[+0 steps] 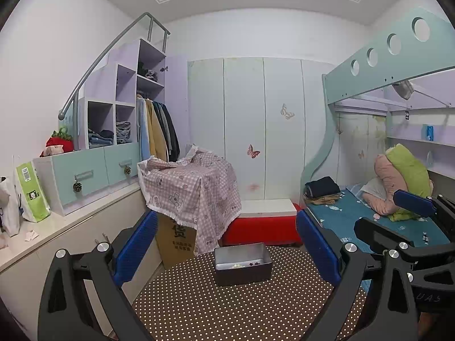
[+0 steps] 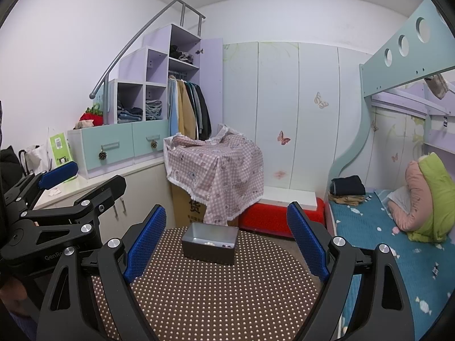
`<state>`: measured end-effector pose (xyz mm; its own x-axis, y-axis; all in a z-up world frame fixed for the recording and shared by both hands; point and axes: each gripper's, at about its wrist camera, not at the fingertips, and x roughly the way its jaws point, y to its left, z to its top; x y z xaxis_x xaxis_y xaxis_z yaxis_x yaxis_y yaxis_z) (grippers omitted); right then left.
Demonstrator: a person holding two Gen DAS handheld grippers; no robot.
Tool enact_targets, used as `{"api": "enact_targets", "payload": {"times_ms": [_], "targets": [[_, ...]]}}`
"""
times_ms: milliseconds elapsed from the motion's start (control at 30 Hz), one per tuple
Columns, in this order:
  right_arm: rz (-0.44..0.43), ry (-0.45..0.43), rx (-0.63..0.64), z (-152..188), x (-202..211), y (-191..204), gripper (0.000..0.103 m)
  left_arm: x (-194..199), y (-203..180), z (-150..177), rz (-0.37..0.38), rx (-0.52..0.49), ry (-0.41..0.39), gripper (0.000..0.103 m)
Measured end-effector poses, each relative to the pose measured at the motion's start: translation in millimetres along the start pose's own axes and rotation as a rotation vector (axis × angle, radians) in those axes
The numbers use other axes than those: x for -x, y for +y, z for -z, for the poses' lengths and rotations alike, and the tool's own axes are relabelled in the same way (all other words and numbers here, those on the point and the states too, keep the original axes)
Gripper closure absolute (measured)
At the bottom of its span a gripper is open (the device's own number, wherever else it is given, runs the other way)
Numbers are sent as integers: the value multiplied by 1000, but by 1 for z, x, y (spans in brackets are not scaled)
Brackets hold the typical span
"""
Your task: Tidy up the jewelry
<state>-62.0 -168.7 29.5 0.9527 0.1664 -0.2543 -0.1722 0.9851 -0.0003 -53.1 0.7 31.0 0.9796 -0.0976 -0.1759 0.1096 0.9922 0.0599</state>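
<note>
Black two-finger left gripper (image 1: 226, 244) with blue ribbed pads fills the near edge of the left wrist view; fingers spread wide, nothing between them, pads clear of every object. Black right gripper (image 2: 226, 240) of the same build sits in the near edge of the right wrist view; fingers likewise spread wide and empty. Each gripper shows at the side of the other's view, side by side and apart.

Both hang over a round brown table (image 1: 256, 312) covered in a cloth with small pale dots.

Task object: dark grey rectangular metal tray (image 1: 243, 272), open-topped, standing upright on the far part of the table, roughly centred between the fingers of each gripper but well beyond the tips. Inside, on the tray floor, a few small pieces of jewelry (image 1: 251, 264): pale bits and dark beads toward the right side. Too small to identify further.

Far of the table: brown cardboard box (image 1: 176, 241) draped with a pink checked cloth (image 1: 196, 187), a red bench (image 1: 261, 230) with a white top beside it to the right, then a white wardrobe (image 1: 261, 119) with butterfly stickers.

Left: pale counter (image 1: 57, 227) with a green-and-white bag (image 1: 30, 190). Right: bunk bed with a teal sheet (image 1: 347, 216), folded clothes and pillows on it.
</note>
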Motion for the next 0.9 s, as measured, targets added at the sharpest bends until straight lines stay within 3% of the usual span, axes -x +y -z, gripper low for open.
{"api": "enact_targets", "payload": {"times_ms": [900], "targets": [[-1, 7, -3, 3, -3, 2, 19, -3, 1, 1, 1, 1, 4, 8]]}}
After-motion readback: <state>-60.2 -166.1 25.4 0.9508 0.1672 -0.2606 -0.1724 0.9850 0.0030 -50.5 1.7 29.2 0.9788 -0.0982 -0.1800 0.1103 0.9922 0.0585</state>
